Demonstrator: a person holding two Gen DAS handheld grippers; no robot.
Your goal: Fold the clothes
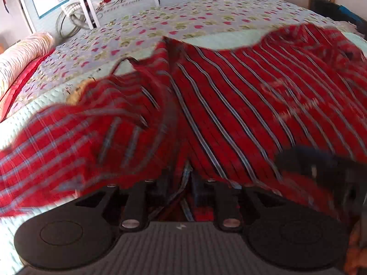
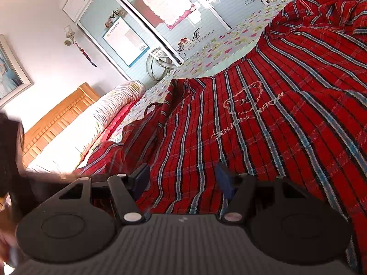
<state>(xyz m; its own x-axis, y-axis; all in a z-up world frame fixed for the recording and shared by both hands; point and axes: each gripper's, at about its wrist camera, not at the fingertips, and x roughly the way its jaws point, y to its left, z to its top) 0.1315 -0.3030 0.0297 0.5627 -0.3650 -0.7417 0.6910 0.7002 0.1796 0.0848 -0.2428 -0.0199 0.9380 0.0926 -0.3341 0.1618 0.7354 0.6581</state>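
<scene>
A red garment (image 1: 229, 103) with blue and white stripes lies spread across the bed, with a stitched heart emblem (image 2: 245, 100) on it. In the left wrist view the cloth drapes over my left gripper (image 1: 183, 181). Its folds gather into the narrow gap between the two fingers, and the pads are hidden under the fabric. My right gripper (image 2: 183, 178) hovers low over the garment's near part. Its blue pads (image 2: 142, 176) stand wide apart with only flat cloth below them. A dark blurred shape (image 1: 321, 167) sits on the cloth at the right of the left wrist view.
The bed carries a pale quilt (image 1: 160, 23) printed with hearts and flowers. A rolled white bedding bundle (image 2: 91, 123) lies along the wooden headboard (image 2: 57, 119). A wardrobe with sliding doors (image 2: 137, 34) stands behind the bed. A dark blurred mass (image 2: 9, 149) fills the right wrist view's left edge.
</scene>
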